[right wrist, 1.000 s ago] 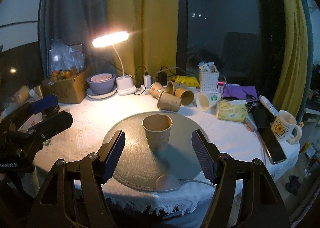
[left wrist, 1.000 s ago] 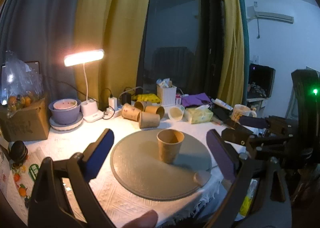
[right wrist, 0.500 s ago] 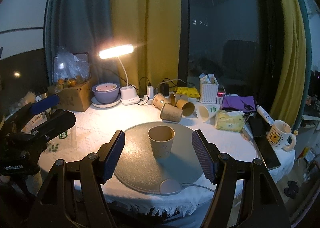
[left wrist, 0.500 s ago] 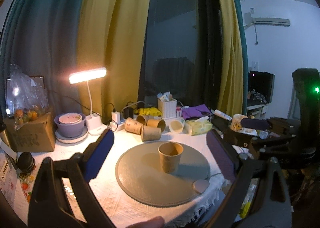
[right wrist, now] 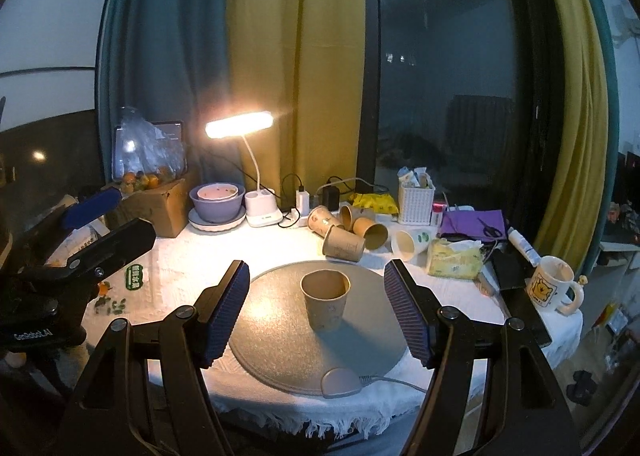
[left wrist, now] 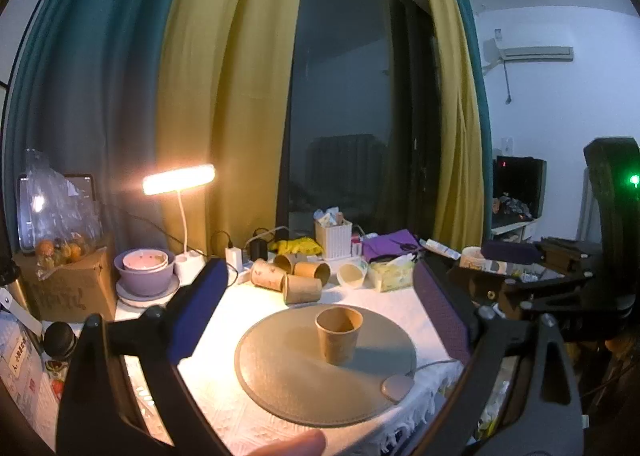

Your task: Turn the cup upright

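A brown paper cup (left wrist: 339, 339) stands upright, mouth up, on the round grey mat (left wrist: 280, 376); it also shows in the right wrist view (right wrist: 325, 305) on the mat (right wrist: 272, 340). My left gripper (left wrist: 316, 312) is open and empty, held back from the cup. My right gripper (right wrist: 318, 308) is open and empty, also back from the cup, with the cup framed between its pads. The left gripper shows at the left of the right wrist view (right wrist: 104, 224), and the right gripper at the right of the left wrist view (left wrist: 520, 268).
Several paper cups (right wrist: 344, 234) lie on their sides behind the mat. A lit desk lamp (right wrist: 240, 126), purple bowl (right wrist: 216, 202), cardboard box (right wrist: 160, 208), white basket (right wrist: 416, 198), tissue pack (right wrist: 454, 260), mug (right wrist: 552, 286) and phone (right wrist: 516, 268) ring the table.
Both grippers have pulled back and risen away from the table, so the cup and mat look smaller and lower. The cup has stayed upright on the mat.
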{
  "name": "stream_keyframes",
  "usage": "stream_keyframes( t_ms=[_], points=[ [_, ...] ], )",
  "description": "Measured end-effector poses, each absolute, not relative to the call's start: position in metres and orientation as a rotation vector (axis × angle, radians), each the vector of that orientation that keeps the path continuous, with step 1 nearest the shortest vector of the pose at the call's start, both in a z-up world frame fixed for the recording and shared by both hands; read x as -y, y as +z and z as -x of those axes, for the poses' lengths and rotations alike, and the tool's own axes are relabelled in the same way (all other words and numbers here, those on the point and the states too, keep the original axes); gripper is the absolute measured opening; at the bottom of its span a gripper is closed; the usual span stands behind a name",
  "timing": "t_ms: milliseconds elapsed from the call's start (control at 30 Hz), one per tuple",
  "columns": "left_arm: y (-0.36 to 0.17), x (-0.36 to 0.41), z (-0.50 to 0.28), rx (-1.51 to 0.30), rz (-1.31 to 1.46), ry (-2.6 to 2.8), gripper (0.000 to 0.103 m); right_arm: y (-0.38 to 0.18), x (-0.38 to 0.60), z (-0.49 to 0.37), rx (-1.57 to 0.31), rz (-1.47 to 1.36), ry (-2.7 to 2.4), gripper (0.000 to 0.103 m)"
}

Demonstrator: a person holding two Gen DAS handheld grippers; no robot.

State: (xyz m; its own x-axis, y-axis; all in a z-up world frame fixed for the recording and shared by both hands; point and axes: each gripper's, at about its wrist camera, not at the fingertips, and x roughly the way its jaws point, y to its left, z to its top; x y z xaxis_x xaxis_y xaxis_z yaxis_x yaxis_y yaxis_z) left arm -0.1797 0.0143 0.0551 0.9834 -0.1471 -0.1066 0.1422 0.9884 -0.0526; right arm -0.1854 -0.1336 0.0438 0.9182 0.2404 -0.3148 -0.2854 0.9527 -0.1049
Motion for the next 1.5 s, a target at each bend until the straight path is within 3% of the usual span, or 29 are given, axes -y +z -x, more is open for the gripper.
stream_keyframes(
  t_ms=[1500],
  points=[
    [0.0554,-0.0139,0.1838,-0.109,0.061,-0.161,0.095,0.0438,0.1297,0.1895,-0.298,0.156,0.278,0.073]
  ],
)
